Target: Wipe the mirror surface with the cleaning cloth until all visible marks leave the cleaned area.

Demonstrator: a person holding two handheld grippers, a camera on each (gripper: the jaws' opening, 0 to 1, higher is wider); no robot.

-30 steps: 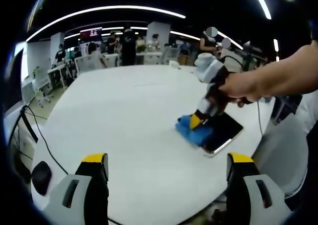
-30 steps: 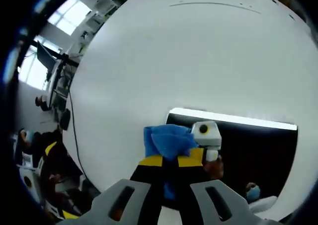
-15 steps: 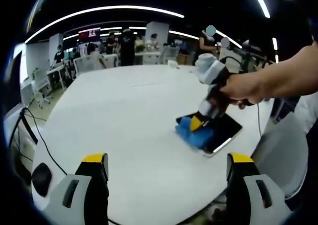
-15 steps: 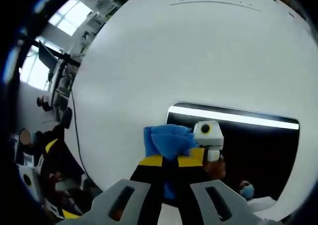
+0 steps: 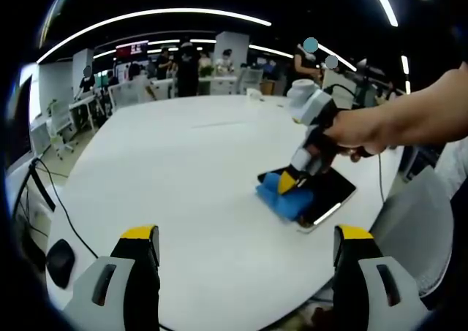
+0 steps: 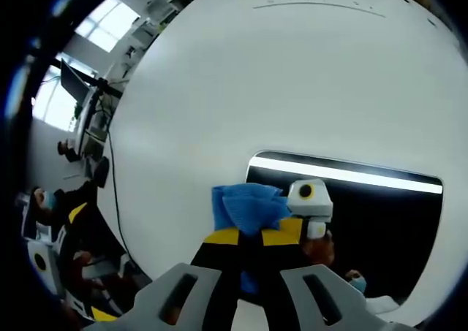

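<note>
The right gripper (image 6: 252, 236) grips the blue cloth (image 6: 245, 205) and presses it on the near corner of the mirror (image 6: 380, 221), which lies on the white table (image 6: 278, 90), while the left gripper (image 5: 245, 247) hovers open, well apart from them.

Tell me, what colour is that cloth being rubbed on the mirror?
The cloth is bright blue, shown best in the right gripper view.

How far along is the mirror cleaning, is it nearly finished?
Done: the right gripper is shut on the blue cloth and has it pressed on one end of the mirror. In hand: wiping that end. Left: the rest of the glass; the pictures cannot show whether marks remain. The left gripper hangs open above the white table.
</note>
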